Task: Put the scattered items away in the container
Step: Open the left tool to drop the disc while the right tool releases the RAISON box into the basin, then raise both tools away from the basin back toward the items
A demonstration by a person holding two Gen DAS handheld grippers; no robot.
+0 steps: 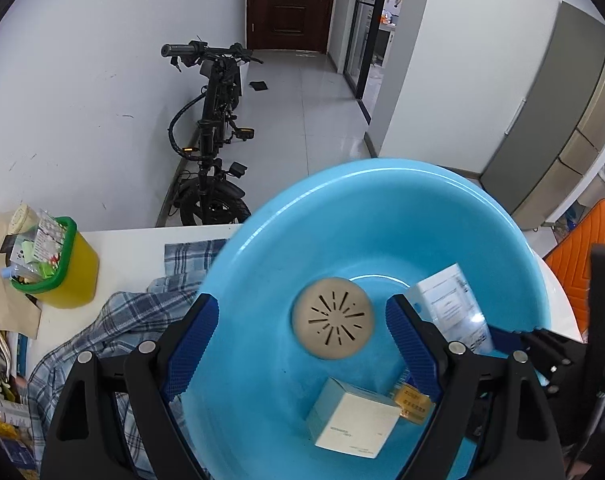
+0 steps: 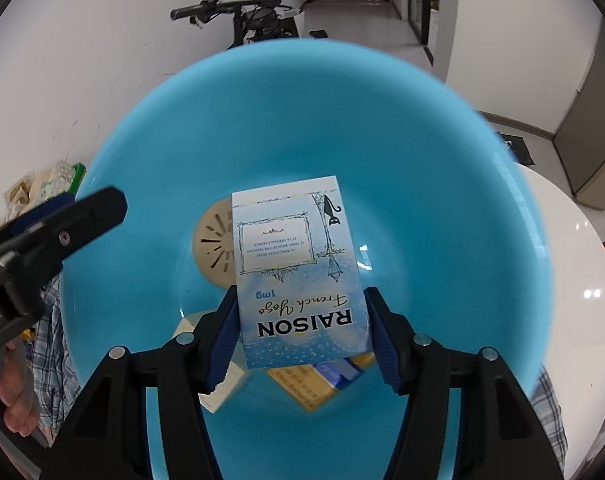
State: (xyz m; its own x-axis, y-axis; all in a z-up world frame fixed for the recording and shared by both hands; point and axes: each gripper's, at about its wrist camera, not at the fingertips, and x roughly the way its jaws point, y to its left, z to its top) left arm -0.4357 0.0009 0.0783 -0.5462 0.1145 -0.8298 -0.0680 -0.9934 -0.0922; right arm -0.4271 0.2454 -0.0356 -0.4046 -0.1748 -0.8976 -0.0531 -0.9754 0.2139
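Blue basin [image 1: 262, 248] already holds round disc [image 1: 333, 318], pale box [image 1: 352, 420], yellow pack [image 1: 412, 400]; right gripper [image 2: 302, 334] clamps the Raison carton [image 2: 298, 268] above it, left gripper [image 1: 302, 344] released and empty.

The left gripper [image 1: 302, 330] points steeply down, jaws spread wide and empty. The right gripper [image 2: 302, 334] points steeply down, jaws clamped.

Each hand-held gripper [image 1: 298, 308] is a black plastic frame with two curved arms, each arm pinned by round silver rivets. The fingers [image 2: 222, 340] carry ribbed blue pads. On the other hand-held gripper [image 2: 302, 334] the build is identical.
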